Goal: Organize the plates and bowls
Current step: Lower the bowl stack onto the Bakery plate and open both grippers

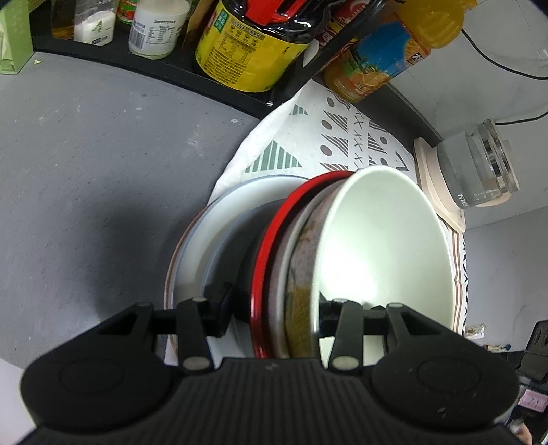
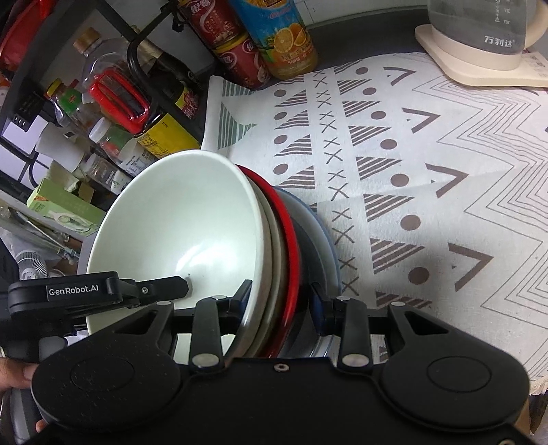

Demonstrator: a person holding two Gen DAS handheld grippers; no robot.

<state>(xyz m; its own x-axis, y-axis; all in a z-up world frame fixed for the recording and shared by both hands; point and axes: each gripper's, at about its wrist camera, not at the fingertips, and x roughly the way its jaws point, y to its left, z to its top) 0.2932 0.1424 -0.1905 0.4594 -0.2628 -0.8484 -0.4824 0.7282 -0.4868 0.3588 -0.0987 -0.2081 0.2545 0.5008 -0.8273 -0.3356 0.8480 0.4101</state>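
In the left wrist view, bare grey countertop (image 1: 85,164) lay open at left; bottle rack (image 1: 205,78) blocked the top, kettle (image 1: 479,167) the right edge.

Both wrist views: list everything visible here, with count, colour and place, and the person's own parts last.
Bowl stack: several nested, white inside, red-rimmed one among them, gripped at two sides.
Plate: one, white, under the stack.
Cloth: one, white, grey pattern, under the dishes.
Kettle: one, clear, on a cream base at the cloth's far edge.
Black rack: one, holding bottles and jars.
Juice bottle: one, orange, beside the rack.
Red cans: two, stacked.
Left gripper: black, clamped on the stack.
Right gripper: black, likewise.
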